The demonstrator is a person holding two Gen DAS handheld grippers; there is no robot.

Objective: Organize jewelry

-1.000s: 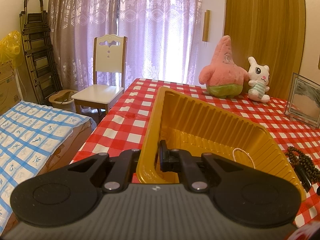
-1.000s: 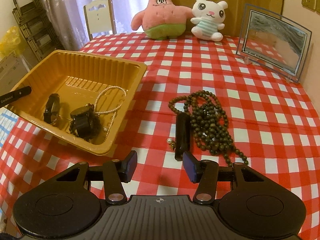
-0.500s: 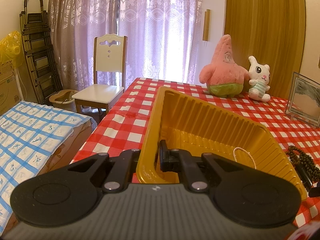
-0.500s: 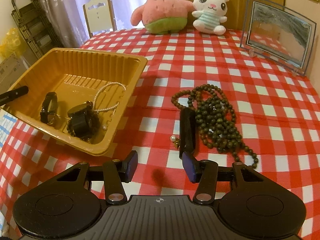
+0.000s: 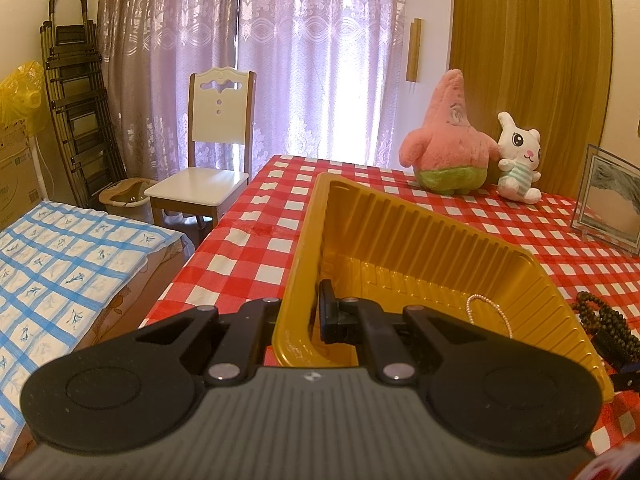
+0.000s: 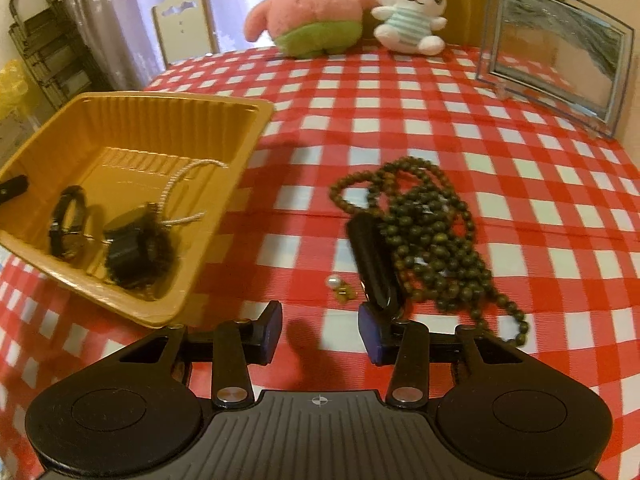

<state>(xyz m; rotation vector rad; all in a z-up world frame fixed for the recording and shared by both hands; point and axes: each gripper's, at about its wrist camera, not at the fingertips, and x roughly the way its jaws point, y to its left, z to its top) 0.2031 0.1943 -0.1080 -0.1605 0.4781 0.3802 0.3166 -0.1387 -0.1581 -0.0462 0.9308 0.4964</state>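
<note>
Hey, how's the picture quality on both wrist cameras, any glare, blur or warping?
Left wrist view: the bright window behind the curtains blows out, fisheye bends the wooden door, everything stays sharp. Right wrist view: dimmer, the tray and dark beads look slightly smeared, corners vignetted black.

The left wrist camera sits low against the yellow tray (image 5: 420,236), facing the curtains (image 5: 280,60). The right looks steeply down on the checked tablecloth (image 6: 440,120). Both share tray and plush toys (image 6: 312,8).
</note>
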